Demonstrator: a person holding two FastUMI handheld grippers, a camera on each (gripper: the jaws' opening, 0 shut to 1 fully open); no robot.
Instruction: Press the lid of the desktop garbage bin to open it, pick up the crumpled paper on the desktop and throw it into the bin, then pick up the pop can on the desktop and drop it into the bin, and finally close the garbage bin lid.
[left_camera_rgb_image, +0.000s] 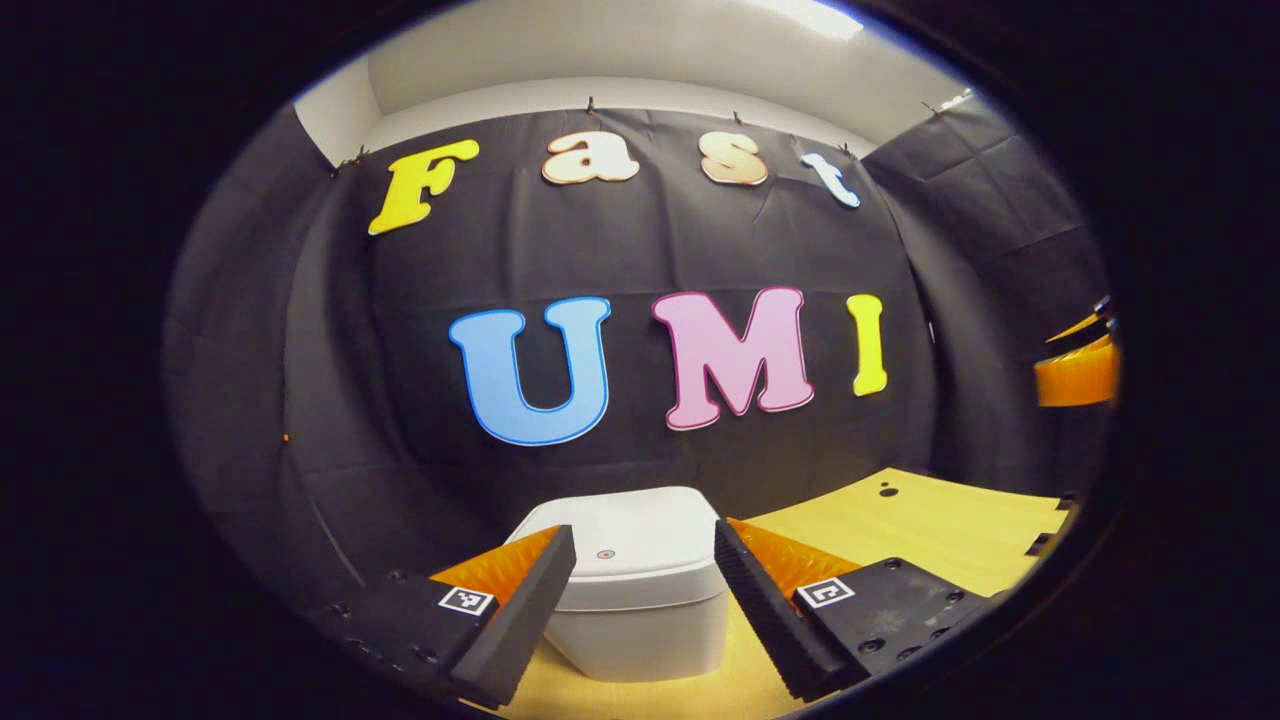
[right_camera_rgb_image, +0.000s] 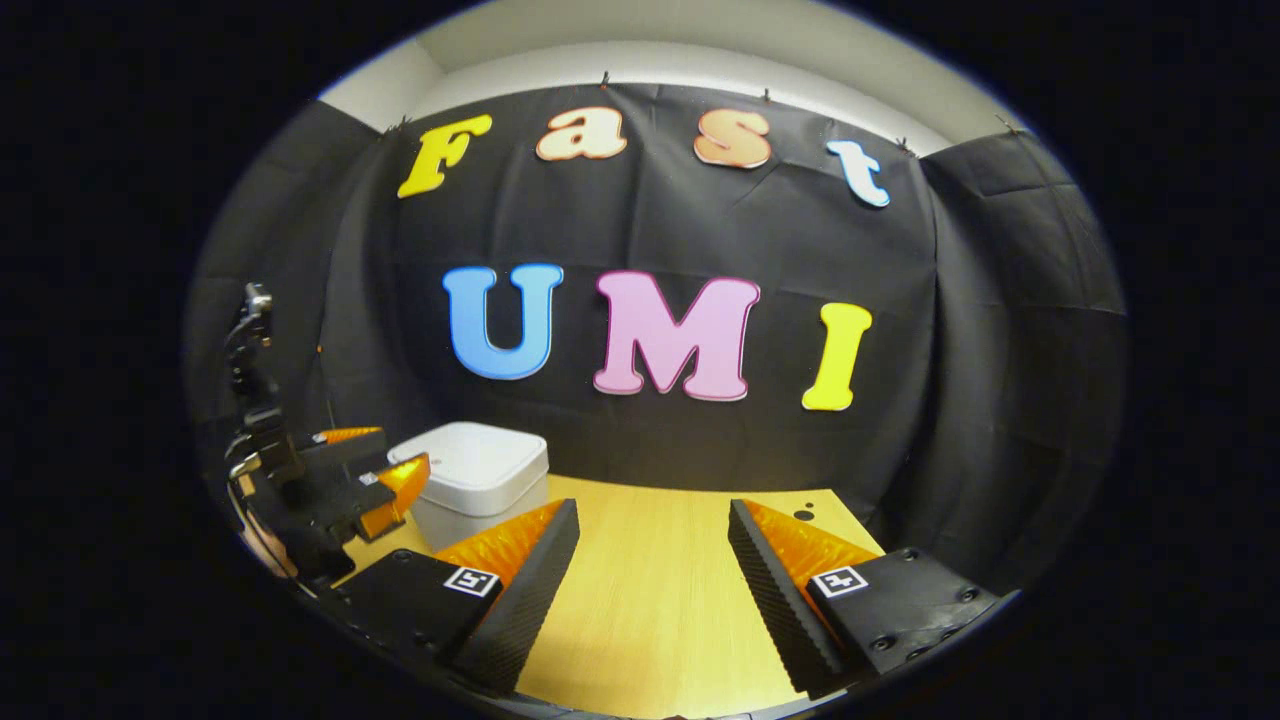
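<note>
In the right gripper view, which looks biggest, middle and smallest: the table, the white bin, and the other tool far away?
1. Table.
2. White bin.
3. Left tool, though distance makes bin and tool hard to compare.

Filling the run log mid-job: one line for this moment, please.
bin: lid shut | left tongs: open, in front of bin, not touching | right tongs: open above bare desk
</note>
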